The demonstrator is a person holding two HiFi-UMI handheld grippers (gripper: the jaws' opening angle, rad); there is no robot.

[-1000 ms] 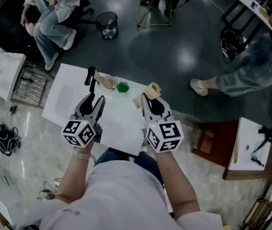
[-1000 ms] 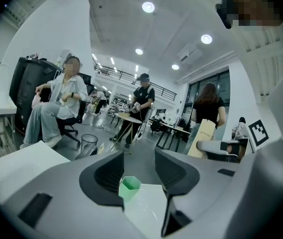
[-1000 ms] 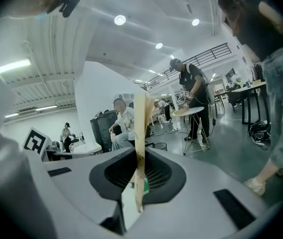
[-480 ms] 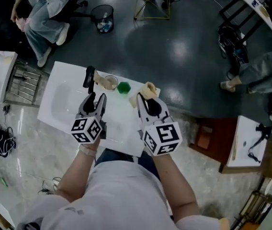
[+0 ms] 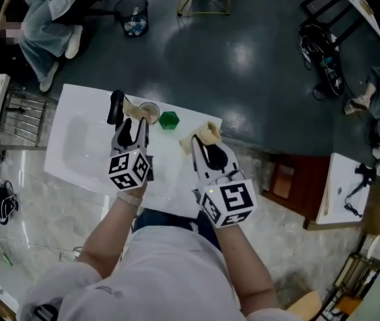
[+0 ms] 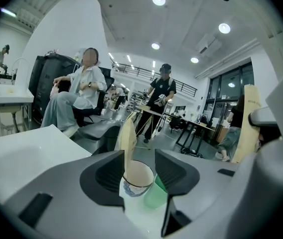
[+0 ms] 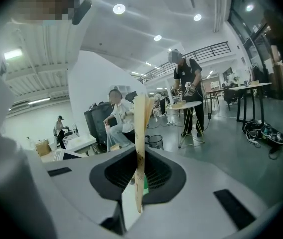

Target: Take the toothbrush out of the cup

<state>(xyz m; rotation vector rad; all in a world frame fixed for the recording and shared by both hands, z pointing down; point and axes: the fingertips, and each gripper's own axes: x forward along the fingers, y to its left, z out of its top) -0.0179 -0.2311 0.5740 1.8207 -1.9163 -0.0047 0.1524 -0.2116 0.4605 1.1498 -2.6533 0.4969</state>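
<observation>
Risks toppling the lower-centre cup (image 6: 137, 179) by clipping its rim beside the toothbrush (image 6: 128, 136) with the released left hand-held gripper (image 6: 140, 157), with the right hand-held gripper (image 7: 139, 176) clenched on a tan packet (image 7: 141, 128).

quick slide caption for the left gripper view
Open left claw lined up on a white cup holding a beige wrapped toothbrush, green cup beside it

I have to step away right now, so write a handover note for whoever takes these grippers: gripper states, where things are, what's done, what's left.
Left gripper: open, empty, lined up on the cup, not gripping anything.
Right gripper: shut on a beige flat pack, held upright.
Cup: on the white counter beside a green cup, with a second beige pack, probably the wrapped toothbrush, standing in it.
Done: approach only.
Left: close on that pack and lift it out.
</observation>
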